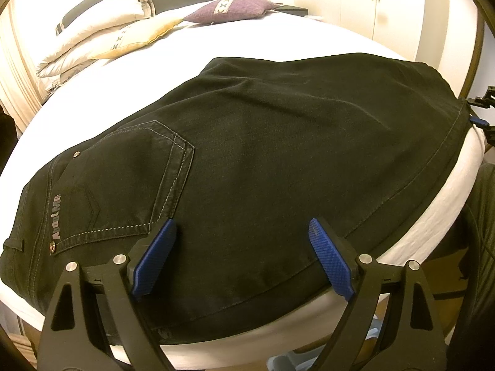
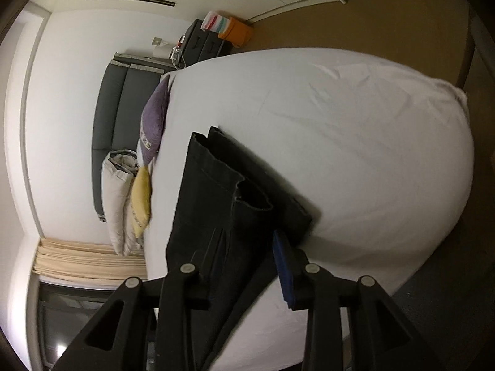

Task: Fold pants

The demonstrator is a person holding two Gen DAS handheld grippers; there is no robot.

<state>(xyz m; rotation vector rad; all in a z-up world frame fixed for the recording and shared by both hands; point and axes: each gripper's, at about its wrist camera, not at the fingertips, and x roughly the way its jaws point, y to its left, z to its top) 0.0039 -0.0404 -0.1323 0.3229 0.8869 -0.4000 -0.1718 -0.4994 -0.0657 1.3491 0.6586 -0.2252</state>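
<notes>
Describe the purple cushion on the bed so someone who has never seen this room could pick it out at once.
Start at the white bed where the black pants lie, and look to its head end by the grey headboard. The purple cushion lies there next to a yellow cushion and a stack of cream pillows. It is the only purple one, and it has a pale patterned band across it.

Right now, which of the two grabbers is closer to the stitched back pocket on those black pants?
The left. The left gripper hovers open right beside the back pocket. The right gripper is at the far leg end of the pants, fabric between its fingers.
</notes>
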